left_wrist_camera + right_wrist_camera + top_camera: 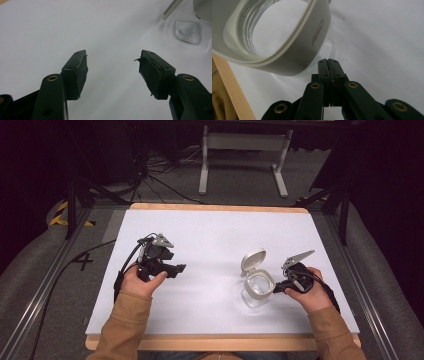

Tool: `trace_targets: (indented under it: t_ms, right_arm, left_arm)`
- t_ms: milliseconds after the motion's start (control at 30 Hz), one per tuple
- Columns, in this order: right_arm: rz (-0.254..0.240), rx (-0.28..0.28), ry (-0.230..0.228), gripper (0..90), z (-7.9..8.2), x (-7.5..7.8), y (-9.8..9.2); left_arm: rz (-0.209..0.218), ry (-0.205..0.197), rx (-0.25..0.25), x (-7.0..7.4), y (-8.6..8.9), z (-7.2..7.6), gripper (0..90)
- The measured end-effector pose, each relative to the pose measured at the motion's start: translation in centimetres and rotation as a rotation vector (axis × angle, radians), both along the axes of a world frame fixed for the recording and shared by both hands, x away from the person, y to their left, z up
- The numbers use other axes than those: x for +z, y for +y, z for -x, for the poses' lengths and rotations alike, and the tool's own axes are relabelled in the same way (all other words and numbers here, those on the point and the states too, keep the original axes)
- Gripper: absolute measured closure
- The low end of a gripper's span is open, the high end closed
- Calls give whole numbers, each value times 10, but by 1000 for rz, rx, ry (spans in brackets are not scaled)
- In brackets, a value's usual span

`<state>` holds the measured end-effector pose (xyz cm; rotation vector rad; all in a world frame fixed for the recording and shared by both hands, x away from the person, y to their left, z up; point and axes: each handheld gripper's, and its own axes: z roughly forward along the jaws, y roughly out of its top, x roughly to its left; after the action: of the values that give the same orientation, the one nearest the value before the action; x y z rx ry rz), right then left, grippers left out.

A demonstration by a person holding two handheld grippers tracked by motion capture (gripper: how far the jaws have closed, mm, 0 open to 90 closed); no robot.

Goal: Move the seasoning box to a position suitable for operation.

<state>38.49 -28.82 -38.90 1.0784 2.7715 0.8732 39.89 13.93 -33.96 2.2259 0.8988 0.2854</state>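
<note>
The clear jar's [287, 37] white collar [312, 47] reads "ASD" in grey.

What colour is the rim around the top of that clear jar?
The jar's rim is off-white, a creamy pale grey, with faint embossed lettering. It shows best in the right gripper view.

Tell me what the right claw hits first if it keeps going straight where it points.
Most likely the clear jar: the shut right claw points at its white collar, just ahead in the right gripper view. Whether they already touch is unclear.
</note>
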Motion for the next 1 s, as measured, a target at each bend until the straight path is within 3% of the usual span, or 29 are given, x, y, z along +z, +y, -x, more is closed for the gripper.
trace_targets:
  t_ms: [233, 733, 1000]
  right_arm:
    - [23, 8, 10, 897, 1, -1, 2]
    - [71, 111, 35, 896, 7, -2, 15]
    - [88, 134, 41, 896, 10, -2, 20]
  left_arm:
    - [-1, 1, 0, 0, 0, 0, 399]
    - [-2, 6, -2, 0, 0, 0, 399]
    - [4, 5, -2, -1, 0, -1, 399]
